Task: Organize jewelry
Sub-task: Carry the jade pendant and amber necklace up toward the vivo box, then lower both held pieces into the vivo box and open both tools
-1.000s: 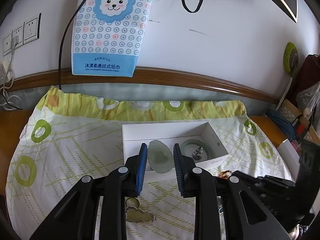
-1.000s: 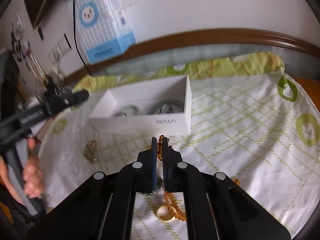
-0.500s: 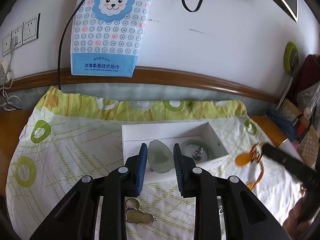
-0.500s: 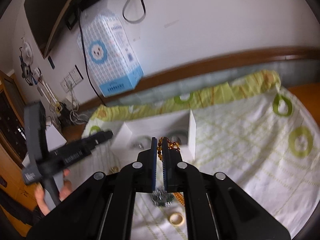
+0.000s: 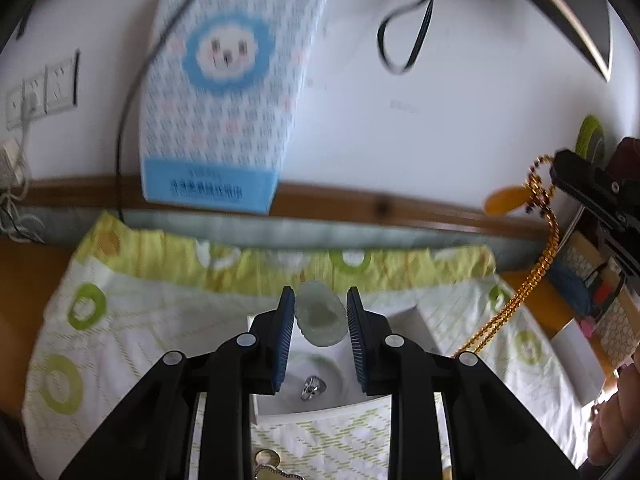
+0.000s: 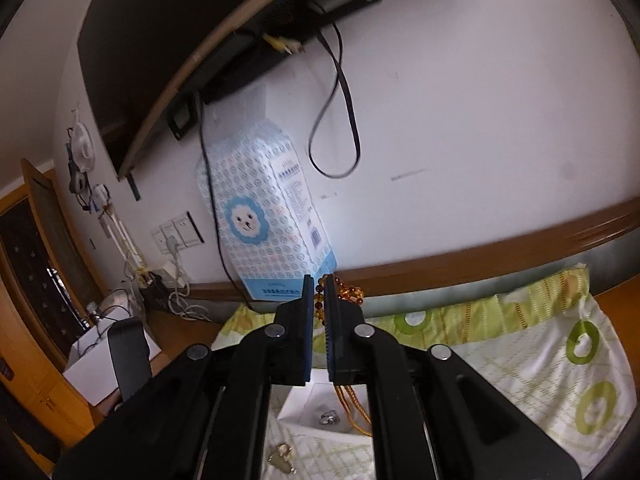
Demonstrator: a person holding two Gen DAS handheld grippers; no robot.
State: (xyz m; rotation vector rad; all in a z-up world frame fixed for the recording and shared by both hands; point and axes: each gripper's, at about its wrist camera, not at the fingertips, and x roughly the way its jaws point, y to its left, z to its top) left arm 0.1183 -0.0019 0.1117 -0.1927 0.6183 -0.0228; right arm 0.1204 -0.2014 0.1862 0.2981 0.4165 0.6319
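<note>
Gripping a pale jade pendant (image 5: 320, 317) between its jaws, the left gripper (image 5: 319, 320) hangs above the white box (image 5: 416, 326) on the desk. The right gripper (image 6: 316, 312), raised high, has its jaws clamped on an amber bead necklace (image 6: 345, 293) that dangles toward the box. Only the left view shows the silver ring (image 5: 313, 386) and bangle (image 5: 340, 372) inside.
</note>
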